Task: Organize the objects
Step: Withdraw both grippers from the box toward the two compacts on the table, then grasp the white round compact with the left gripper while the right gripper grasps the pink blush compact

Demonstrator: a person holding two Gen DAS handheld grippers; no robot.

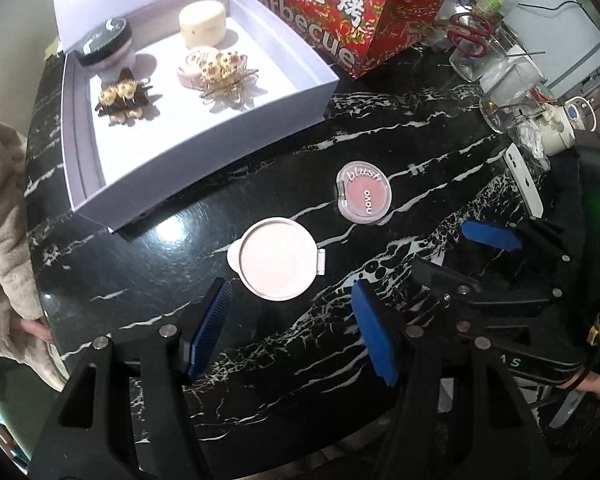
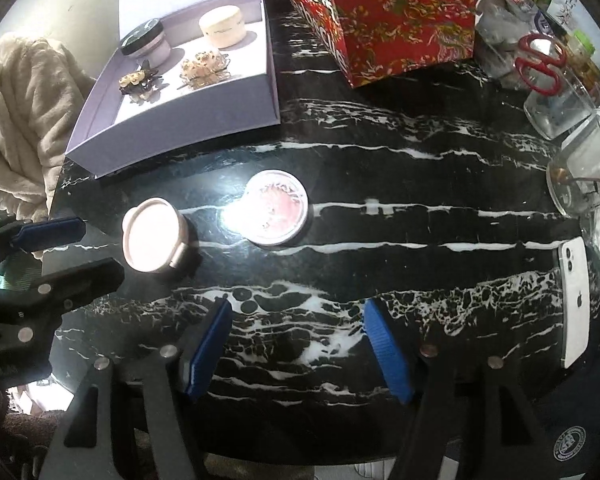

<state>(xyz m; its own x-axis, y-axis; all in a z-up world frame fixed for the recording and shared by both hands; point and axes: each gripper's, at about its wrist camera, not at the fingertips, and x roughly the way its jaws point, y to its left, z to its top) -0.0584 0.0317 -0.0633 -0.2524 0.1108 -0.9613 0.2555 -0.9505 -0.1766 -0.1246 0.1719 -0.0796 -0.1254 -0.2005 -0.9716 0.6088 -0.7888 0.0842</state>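
- The left gripper is hanging over the dark marbled bench, pointing steeply down with its blue pads spread and nothing between them.
- A round pale pink compact is lying flat on the bench just ahead of the left gripper, slightly toward its left finger, not yet inside the gap.
- Its small hinge tab is pointing toward the right gripper; otherwise the compact is round, so no long axis is steering the approach.
- The right gripper is also spread and empty, pointing down at bare bench.
- A clear-lidded blush pot is lying well ahead of the right gripper, roughly in line with its gap; the pink compact is sitting off to its left, closer to the left gripper.
- An open lilac box, already holding jars and hair clips, is standing beyond both items, ahead and to the left.
- Glare is washing out the blush lid in the right wrist view; the box lid and a white phone are being cut or bent by the lens edge.
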